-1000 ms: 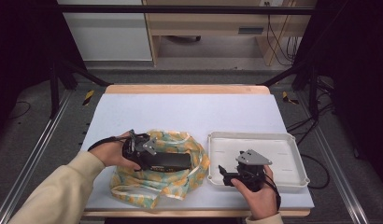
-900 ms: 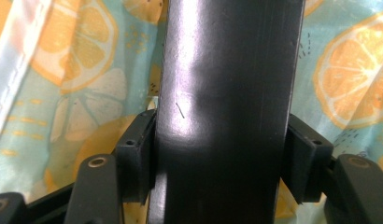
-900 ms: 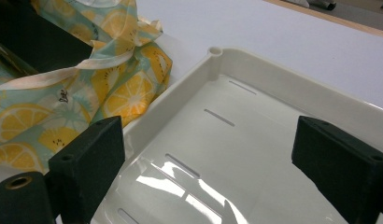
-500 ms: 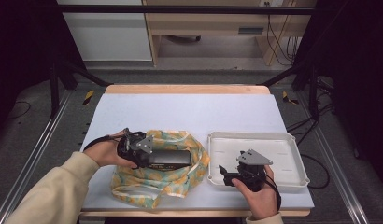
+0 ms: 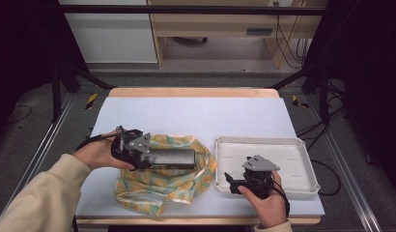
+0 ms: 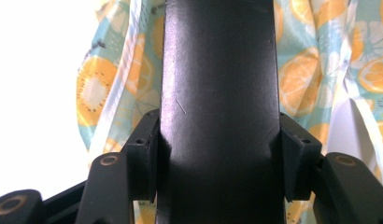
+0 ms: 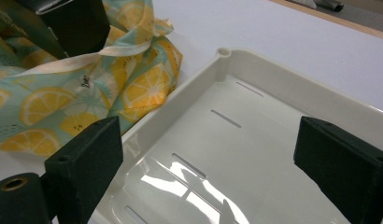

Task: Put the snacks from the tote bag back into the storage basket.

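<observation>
- High view: left hand-held gripper clamps a dark long box at its left end, box lies level, lengthwise left to right, over the lemon-print cloth bag
- Left gripper view: box fills the gap between the pads, both pads press on its sides, so the grip is firm; jaws have just been closing a little, with the box between them
- Bag sits crumpled on the worktop, left of centre, mouth loose and open around the box; whether the box touches the cloth underneath or hangs just above it, cannot tell
- White tray just right of the bag, bag edge touching or nearly touching the tray's left rim; nothing in the tray
- Right hand-held gripper rests at the tray's near-left corner, jaws wide apart, nothing between them; right gripper view looks across the tray floor with the bag and a corner of the box beyond
- Progress, my read: box looks to be coming out of the bag, grip done, lift-out roughly midway; box is not yet clear of the cloth
- Left to do, likely: clear the bag, carry the box right, set it in the tray, release
- Risk: a strap or fold of the bag snagging on the box as it goes
</observation>
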A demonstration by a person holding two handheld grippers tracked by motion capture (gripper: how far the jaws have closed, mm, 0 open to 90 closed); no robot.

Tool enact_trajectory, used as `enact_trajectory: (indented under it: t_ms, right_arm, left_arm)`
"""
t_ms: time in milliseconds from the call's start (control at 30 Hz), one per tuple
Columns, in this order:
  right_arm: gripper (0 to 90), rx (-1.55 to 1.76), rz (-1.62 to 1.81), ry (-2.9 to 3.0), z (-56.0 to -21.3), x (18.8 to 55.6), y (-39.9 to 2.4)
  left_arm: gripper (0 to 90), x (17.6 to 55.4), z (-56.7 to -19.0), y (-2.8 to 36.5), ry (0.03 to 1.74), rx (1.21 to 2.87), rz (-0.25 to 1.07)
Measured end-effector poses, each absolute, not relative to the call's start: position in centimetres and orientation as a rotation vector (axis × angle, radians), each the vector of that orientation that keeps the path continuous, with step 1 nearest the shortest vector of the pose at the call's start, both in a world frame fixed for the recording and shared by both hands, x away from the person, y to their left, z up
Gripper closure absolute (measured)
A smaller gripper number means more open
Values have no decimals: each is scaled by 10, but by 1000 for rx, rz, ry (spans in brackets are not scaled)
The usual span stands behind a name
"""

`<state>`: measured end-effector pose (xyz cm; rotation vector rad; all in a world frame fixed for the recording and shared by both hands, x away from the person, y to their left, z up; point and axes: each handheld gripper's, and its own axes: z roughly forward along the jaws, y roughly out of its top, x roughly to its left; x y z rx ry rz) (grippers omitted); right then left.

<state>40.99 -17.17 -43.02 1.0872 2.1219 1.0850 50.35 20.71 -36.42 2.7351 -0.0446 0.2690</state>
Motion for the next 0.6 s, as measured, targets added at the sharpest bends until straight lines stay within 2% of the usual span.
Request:
enact_trajectory:
  t_ms: [133,333,600]
  right_arm:
    - [72,1029,1084,2191,-426,409,-170]
    - [141,959,1017,2324,-414,416,-167]
    - [168,841,856,2516,-398,432,-160]
  left_arm:
    - [426,502,-358,207,-47,2729,266]
    - [427,503,-353,205,-31,2695,251]
    - [427,503,-345,204,-17,2690,260]
